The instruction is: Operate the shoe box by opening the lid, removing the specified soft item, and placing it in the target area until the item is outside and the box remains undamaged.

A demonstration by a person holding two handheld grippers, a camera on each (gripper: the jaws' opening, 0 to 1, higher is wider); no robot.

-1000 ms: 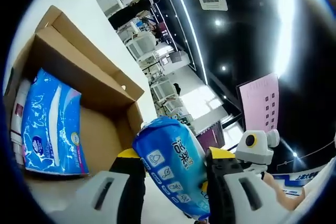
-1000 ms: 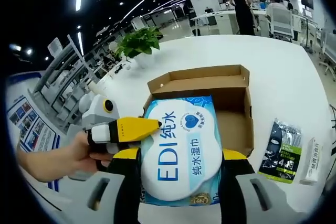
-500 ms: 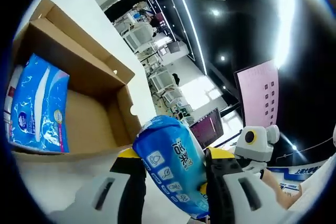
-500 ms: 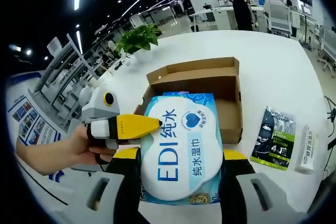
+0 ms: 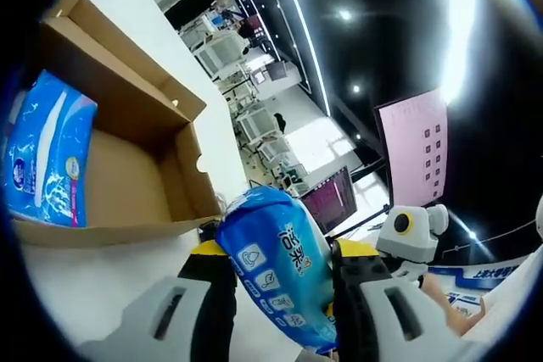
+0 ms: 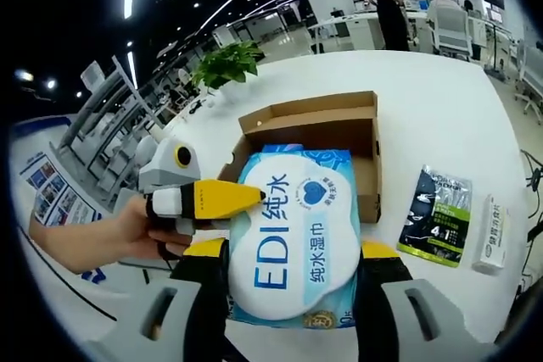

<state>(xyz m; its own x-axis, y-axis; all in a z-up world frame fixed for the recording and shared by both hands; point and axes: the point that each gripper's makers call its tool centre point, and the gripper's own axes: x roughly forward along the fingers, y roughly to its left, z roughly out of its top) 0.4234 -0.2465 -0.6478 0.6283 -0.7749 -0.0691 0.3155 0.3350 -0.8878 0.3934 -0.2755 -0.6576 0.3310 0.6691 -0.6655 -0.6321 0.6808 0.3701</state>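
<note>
Wet-wipes pack lifted clear of the open shoe box

The right gripper [image 6: 293, 294] has its jaws closed on the wipes pack [image 6: 293, 243] above the shoe box [image 6: 339, 125]; the left gripper [image 5: 276, 294] pinches its other end, sharing the soft load so it doesn't sag

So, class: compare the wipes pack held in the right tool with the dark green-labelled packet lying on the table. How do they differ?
The EDI wipes pack is pale blue and white; the dark packet is black with a green label. The wipes pack is clamped in the right tool, lifted above the open shoe box; the dark packet lies flat on the white table, beside the box. The wipes pack looks bulkier. Both are soft printed packs.
</note>
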